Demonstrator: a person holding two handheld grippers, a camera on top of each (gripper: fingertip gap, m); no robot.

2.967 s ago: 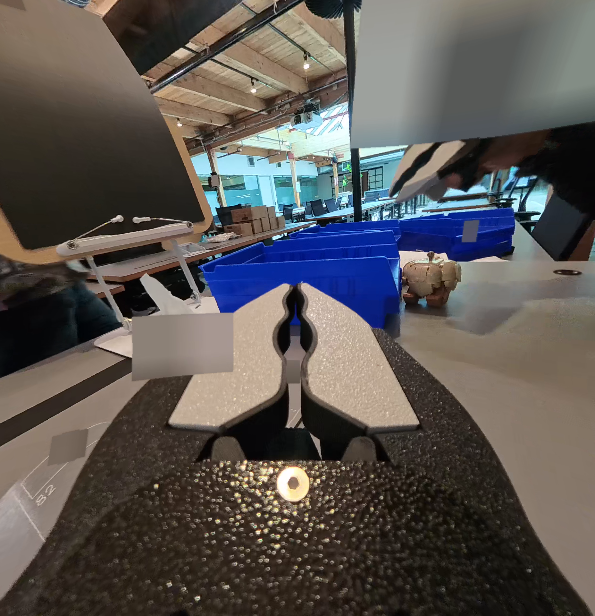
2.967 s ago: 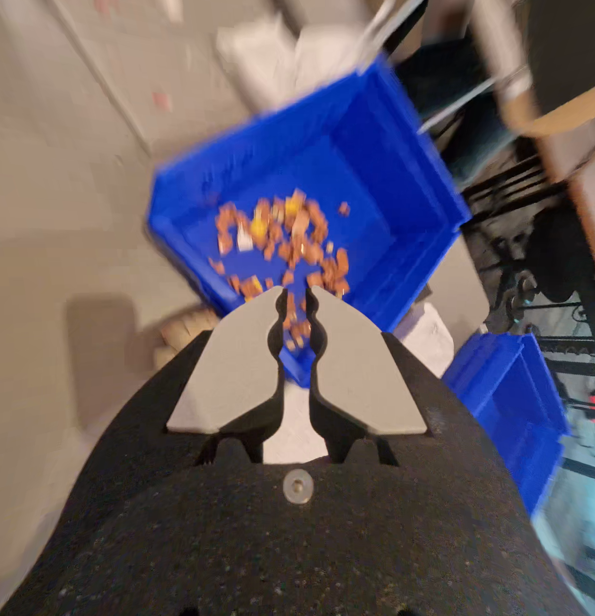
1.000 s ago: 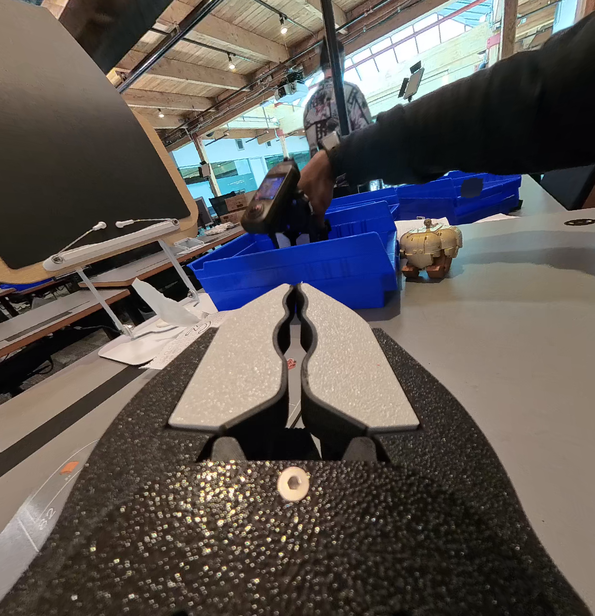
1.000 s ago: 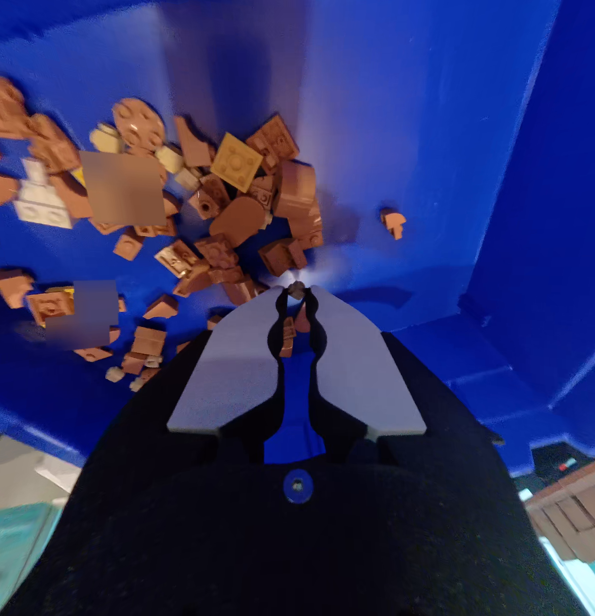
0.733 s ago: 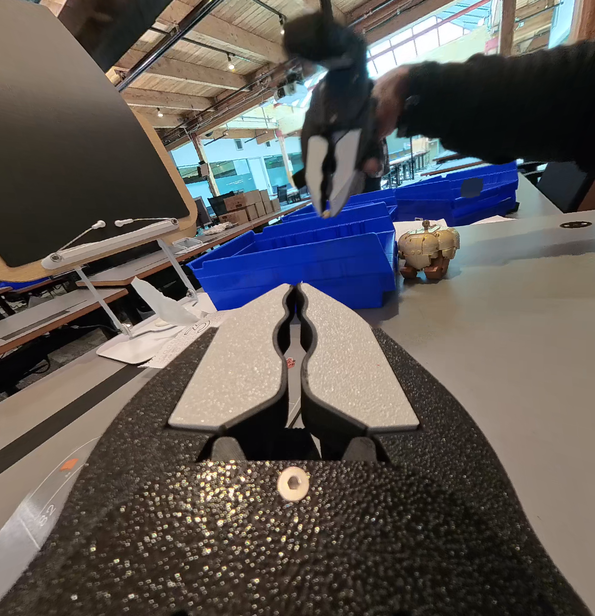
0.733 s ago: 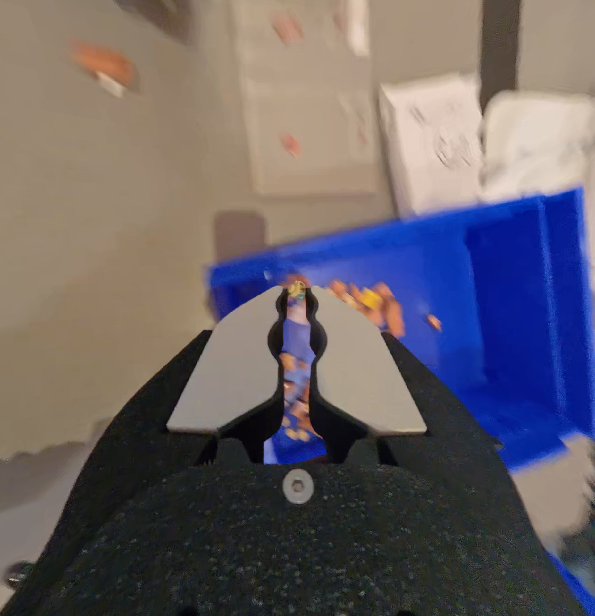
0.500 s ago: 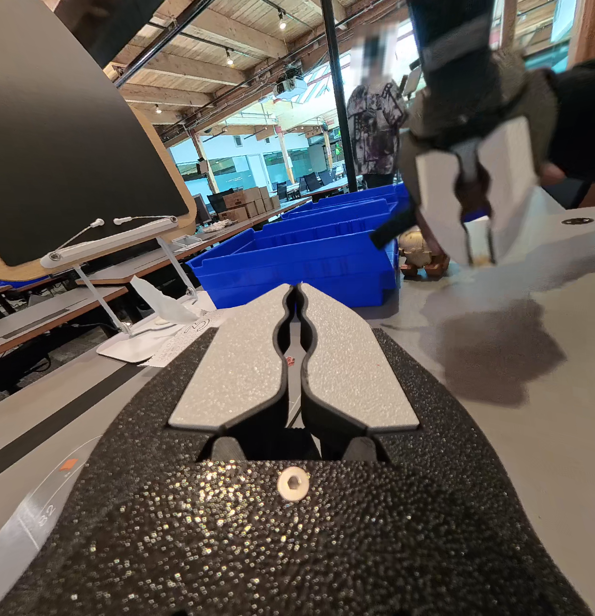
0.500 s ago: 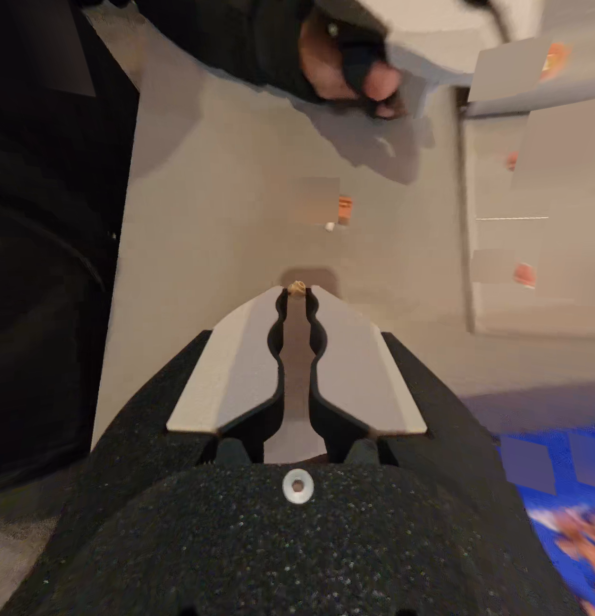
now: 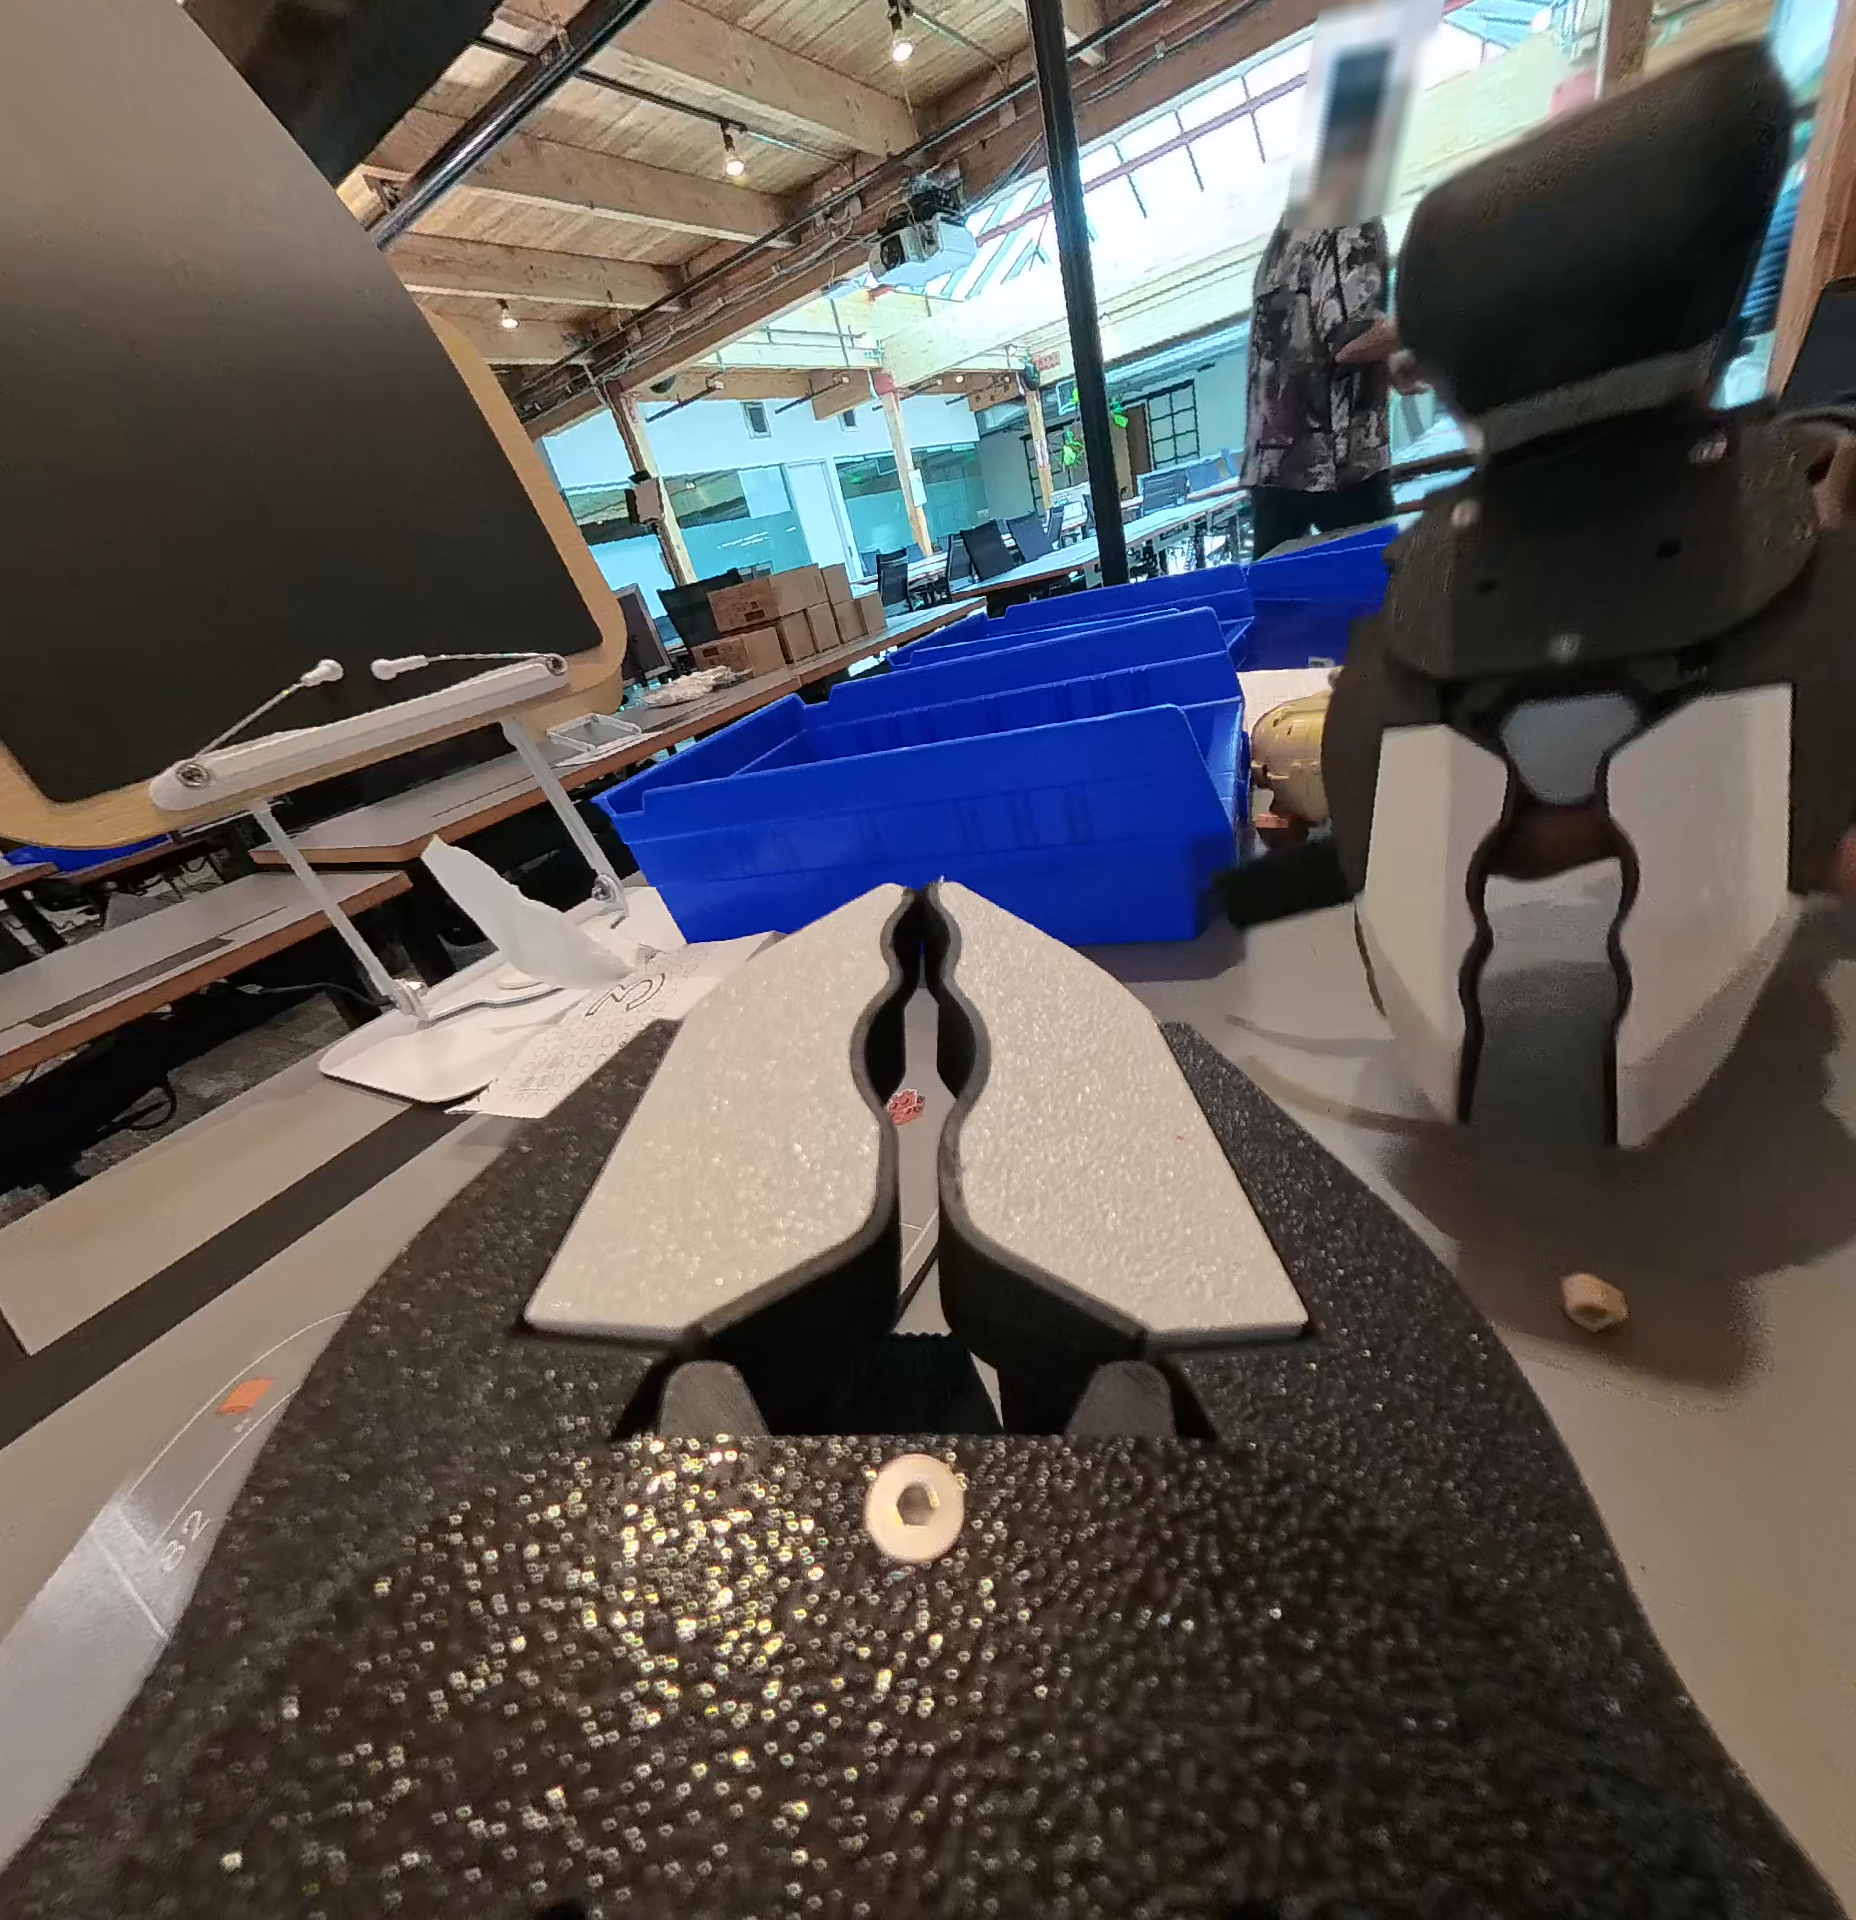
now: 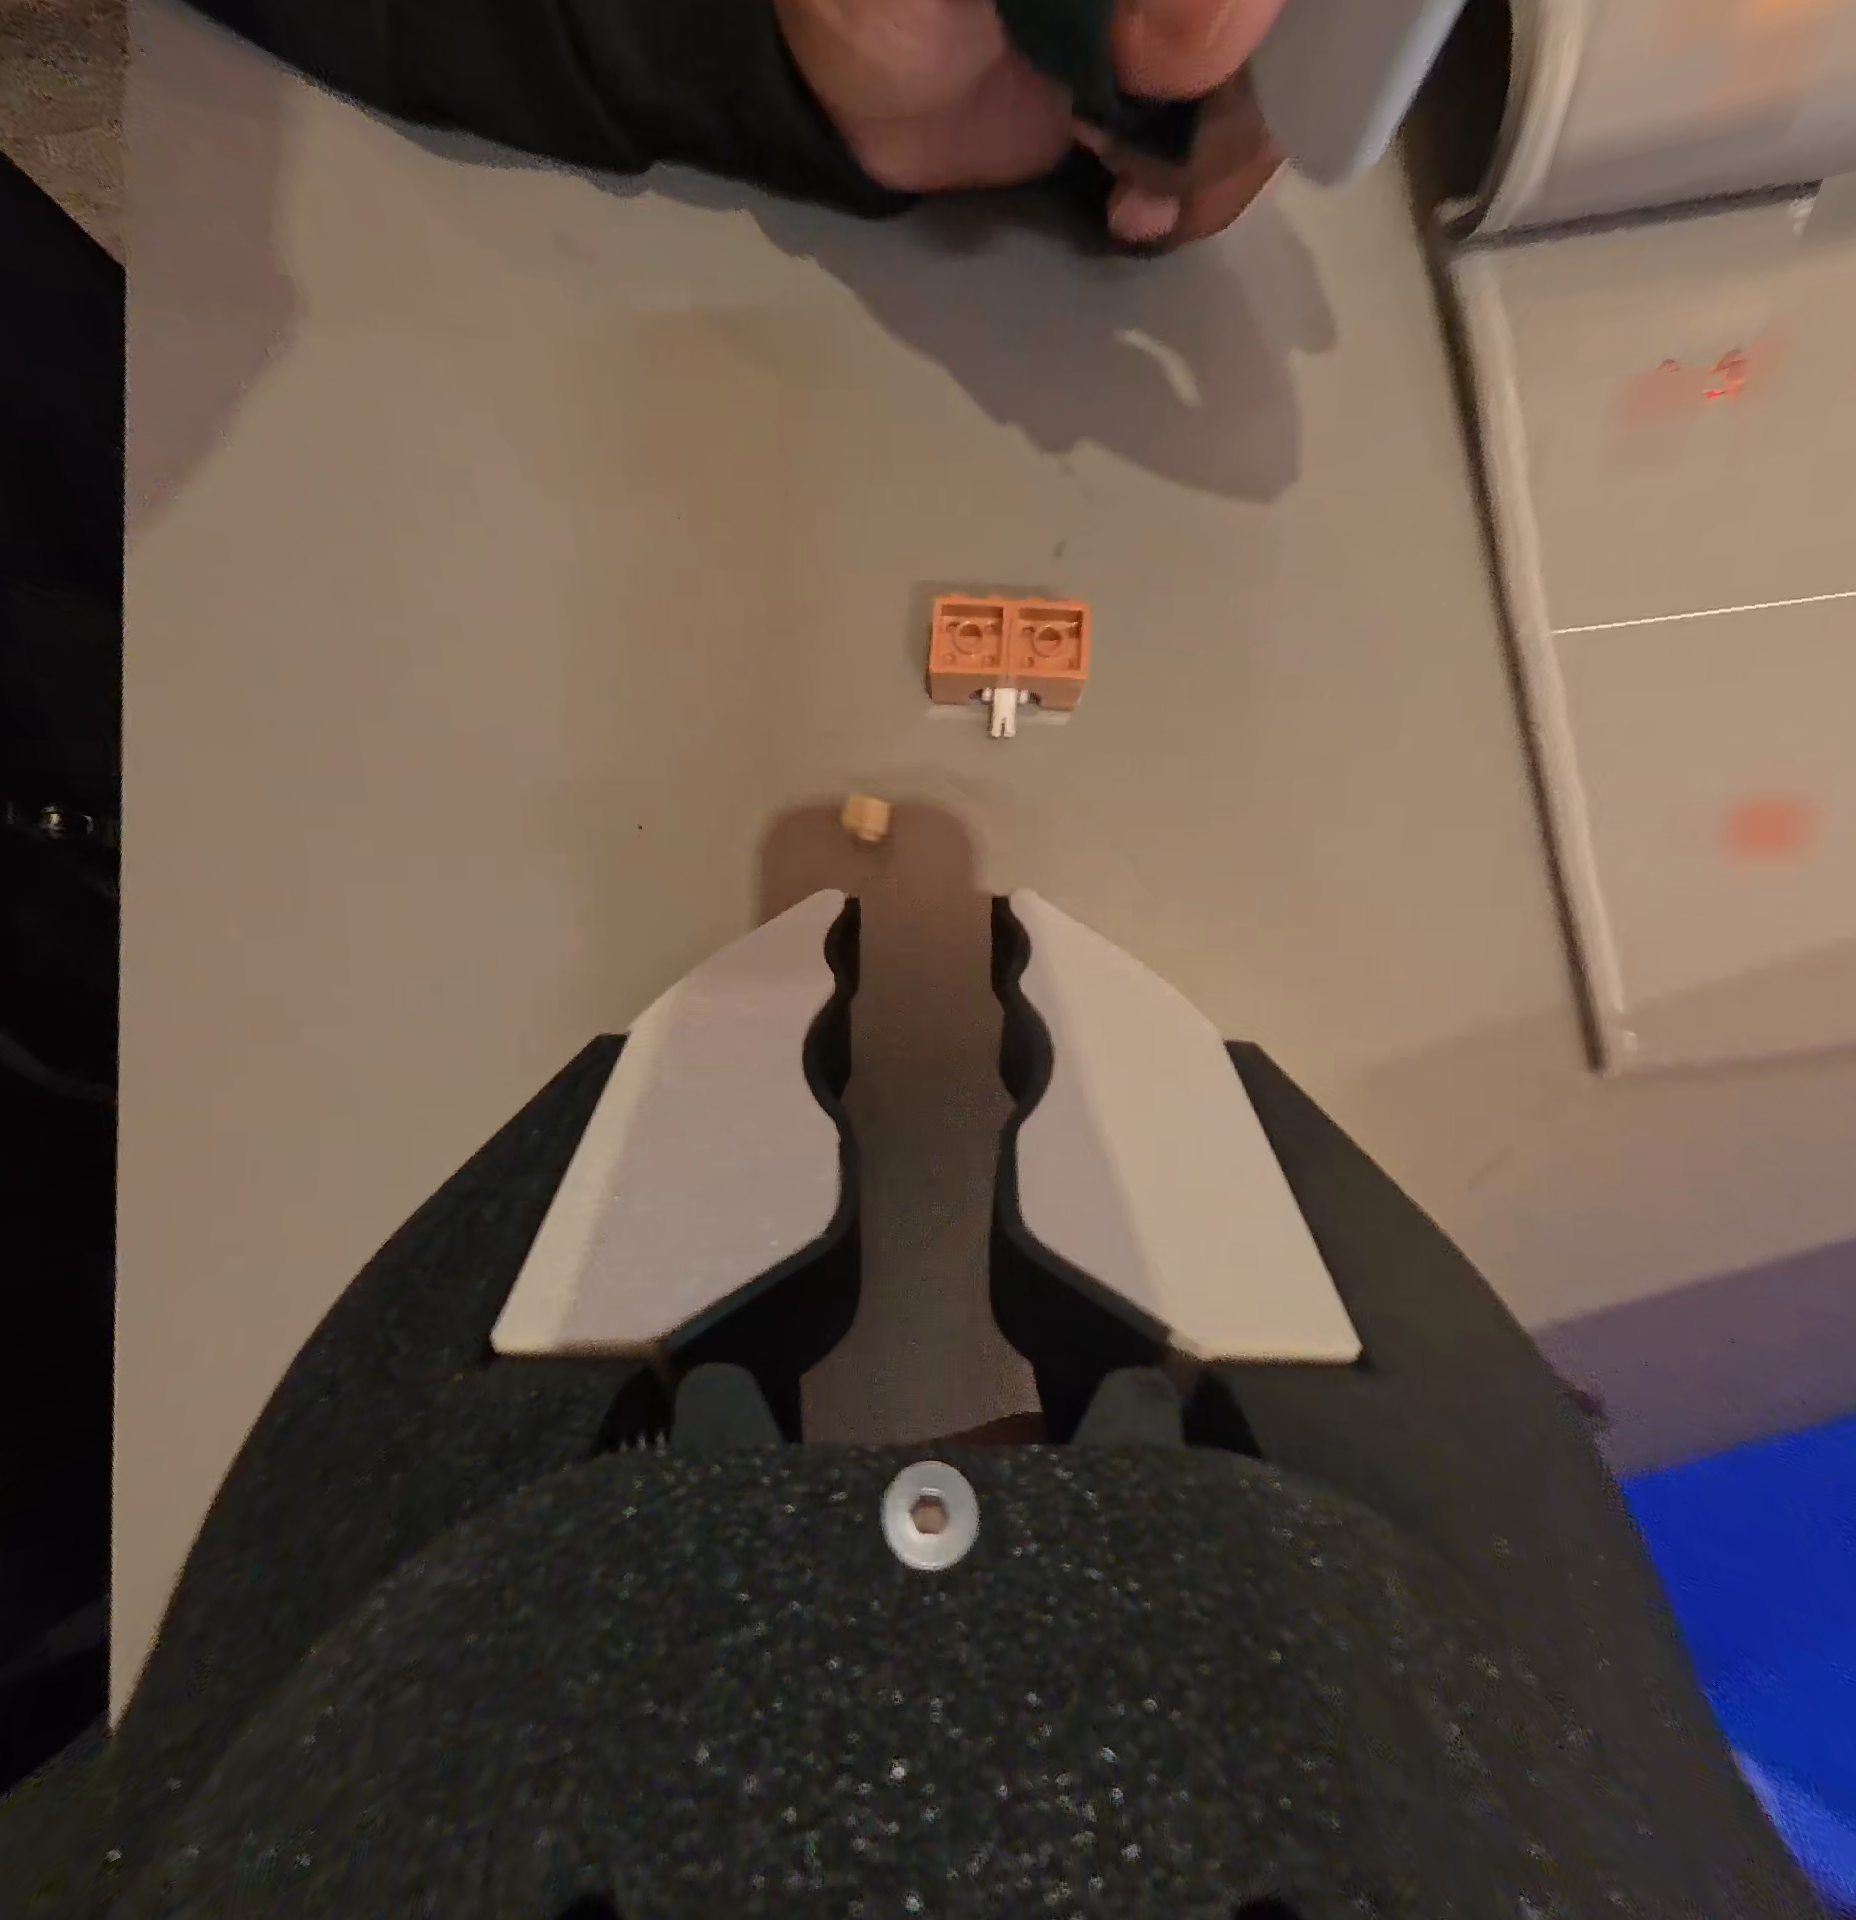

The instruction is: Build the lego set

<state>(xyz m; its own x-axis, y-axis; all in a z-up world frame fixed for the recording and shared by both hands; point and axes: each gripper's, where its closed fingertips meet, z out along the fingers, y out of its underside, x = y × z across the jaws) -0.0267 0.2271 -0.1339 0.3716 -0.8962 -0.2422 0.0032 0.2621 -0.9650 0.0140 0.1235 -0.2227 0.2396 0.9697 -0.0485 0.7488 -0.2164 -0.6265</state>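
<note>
Two views. From the left wrist, the left gripper has its fingers clenched on nothing, resting low over the grey bench. At two o'clock the right gripper hangs fingers-down and parted just above the bench; a tiny tan stud piece lies loose at its shadow's edge, at three o'clock. Blue bins sit at twelve o'clock. Printed sheets beside a white stand carry marks I leave unread; no brand shows.

From the right wrist, the fingers are released and empty. The stud piece lies just past the left fingertip at twelve o'clock, apart from it; an orange brick with a white pin lies farther on. Judging by its look, the stud is hard, smooth, very light plastic, prone to roll or skitter; pinching it across its round sides seems best.
</note>
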